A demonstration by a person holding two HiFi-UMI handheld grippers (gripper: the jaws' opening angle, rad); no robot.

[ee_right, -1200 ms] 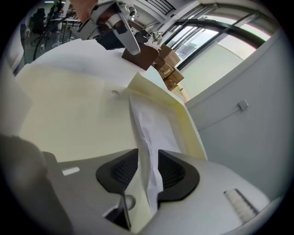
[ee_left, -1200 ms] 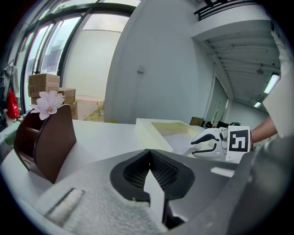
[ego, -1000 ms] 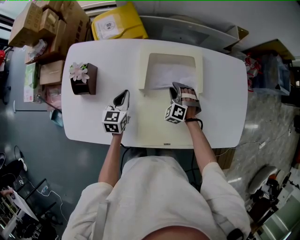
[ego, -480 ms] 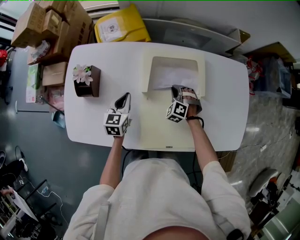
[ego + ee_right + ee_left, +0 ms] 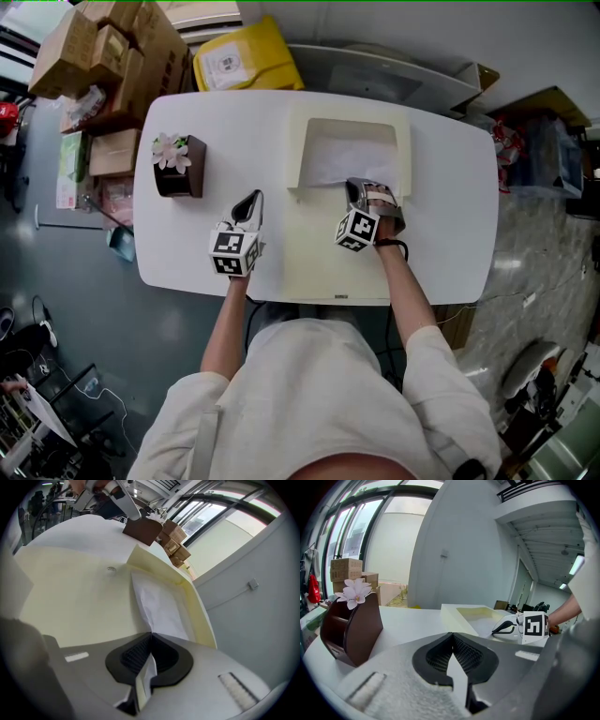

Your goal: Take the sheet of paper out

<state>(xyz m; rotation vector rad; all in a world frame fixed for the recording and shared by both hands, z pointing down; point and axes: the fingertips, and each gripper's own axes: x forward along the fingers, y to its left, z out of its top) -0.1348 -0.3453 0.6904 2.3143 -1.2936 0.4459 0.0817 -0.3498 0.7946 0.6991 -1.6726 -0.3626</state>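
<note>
We see right gripper fingers just closed on the sheet of paper at its near edge in the cream folder, frame centre, to pull it out; left gripper fingers shut, empty.

White rounded table on a grey floor. Near its left end, a dark brown holder, upright, with a pale pink flower at the top. It is set on the holder's outer side in the head view. Beyond the far left corner, stacked cardboard boxes — just beside them, a yellow bin with a white label, close against the table's far edge.
</note>
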